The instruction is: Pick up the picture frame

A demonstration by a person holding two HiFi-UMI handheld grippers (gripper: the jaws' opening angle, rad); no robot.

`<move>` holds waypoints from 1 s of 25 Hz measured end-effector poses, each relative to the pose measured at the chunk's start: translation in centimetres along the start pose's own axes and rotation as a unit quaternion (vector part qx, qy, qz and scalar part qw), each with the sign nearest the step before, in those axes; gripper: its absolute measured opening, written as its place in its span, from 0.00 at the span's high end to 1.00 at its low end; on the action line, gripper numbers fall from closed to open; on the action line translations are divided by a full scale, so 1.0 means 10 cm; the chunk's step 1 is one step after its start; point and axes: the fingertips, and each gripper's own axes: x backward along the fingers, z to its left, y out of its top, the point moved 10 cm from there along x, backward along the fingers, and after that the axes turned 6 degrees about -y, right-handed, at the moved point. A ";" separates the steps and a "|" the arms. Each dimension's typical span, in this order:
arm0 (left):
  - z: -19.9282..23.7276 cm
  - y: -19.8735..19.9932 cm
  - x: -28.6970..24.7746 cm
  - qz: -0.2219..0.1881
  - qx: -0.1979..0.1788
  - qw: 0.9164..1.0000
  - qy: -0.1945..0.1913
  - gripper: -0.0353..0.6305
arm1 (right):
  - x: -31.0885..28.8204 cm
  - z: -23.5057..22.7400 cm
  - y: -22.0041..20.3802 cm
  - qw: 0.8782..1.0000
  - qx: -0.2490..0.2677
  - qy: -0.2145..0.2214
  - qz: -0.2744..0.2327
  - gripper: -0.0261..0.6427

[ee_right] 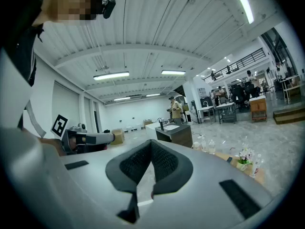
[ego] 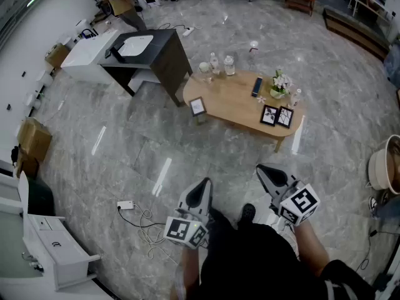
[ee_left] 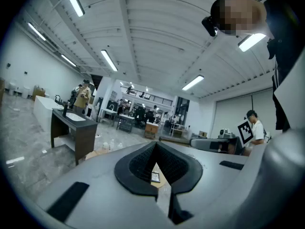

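A low wooden table (ego: 234, 99) stands ahead on the marble floor. A small picture frame (ego: 197, 106) stands at its left end, and two black frames (ego: 269, 114) (ego: 285, 117) stand side by side near its right end. Both grippers are held low in front of the person, well short of the table. My left gripper (ego: 204, 185) has its jaws together with nothing between them; in the left gripper view the left gripper (ee_left: 155, 145) shows a frame (ee_left: 155, 177) far off below the closed tips. My right gripper (ego: 265, 170) (ee_right: 151, 143) is likewise shut and empty.
Water bottles (ego: 215, 64), a flower vase (ego: 279, 83) and a dark remote (ego: 257, 86) share the table. A black-and-white sink counter (ego: 144, 49) stands behind it. A power strip with cable (ego: 127, 205) lies on the floor at left. A white cabinet (ego: 53, 249) and a basket (ego: 384, 167) flank the sides.
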 end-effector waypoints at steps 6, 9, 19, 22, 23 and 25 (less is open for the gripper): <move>-0.14 -0.08 -0.01 0.006 0.004 1.000 0.002 0.93 | 0.10 -0.03 -0.05 1.000 -0.006 0.001 -0.002 0.94; -0.17 -0.09 -0.01 0.009 0.003 1.000 0.005 0.93 | 0.13 -0.03 -0.06 1.000 -0.006 0.003 -0.003 0.94; -0.12 -0.13 0.00 0.022 0.012 1.000 0.017 0.93 | 0.06 -0.05 -0.17 0.999 -0.035 0.011 0.002 0.94; 0.02 -0.13 -0.03 0.024 0.020 0.999 0.018 0.93 | -0.06 -0.05 -0.19 0.999 -0.041 0.011 0.010 0.94; 0.09 -0.15 -0.06 0.024 0.023 0.999 0.017 0.93 | -0.11 -0.06 -0.20 0.999 -0.039 0.008 0.012 0.94; 0.24 -0.19 -0.14 0.025 0.028 0.999 0.010 0.93 | -0.23 -0.10 -0.21 0.999 -0.037 0.000 0.015 0.94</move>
